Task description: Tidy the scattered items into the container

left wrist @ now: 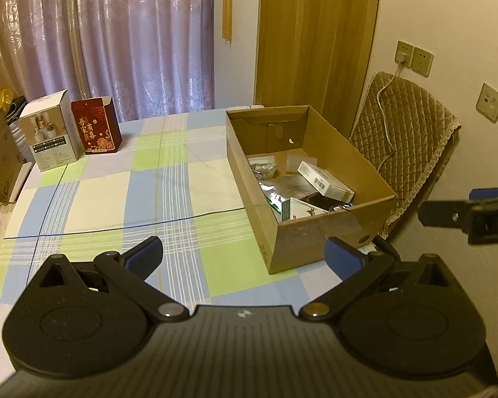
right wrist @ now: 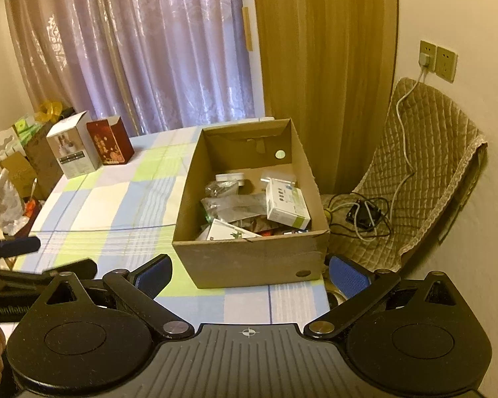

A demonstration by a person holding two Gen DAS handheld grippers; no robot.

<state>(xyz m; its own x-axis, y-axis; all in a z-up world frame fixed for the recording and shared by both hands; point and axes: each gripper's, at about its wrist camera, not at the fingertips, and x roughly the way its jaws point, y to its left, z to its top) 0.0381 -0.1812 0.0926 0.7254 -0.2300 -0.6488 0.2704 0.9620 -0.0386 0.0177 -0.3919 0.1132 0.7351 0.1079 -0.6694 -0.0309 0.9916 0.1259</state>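
Checked blue-green-white tablecloth is carrying the open brown cardboard box near its right edge, with white packets and foil bags lying inside. Left gripper and right gripper are both hovering over the cloth short of the box, fingers spread wide, gripping nothing.

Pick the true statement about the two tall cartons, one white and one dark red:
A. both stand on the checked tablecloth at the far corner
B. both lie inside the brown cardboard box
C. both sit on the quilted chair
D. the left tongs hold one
A: the white carton and dark red carton stand upright on the checked tablecloth, apart from the brown cardboard box.
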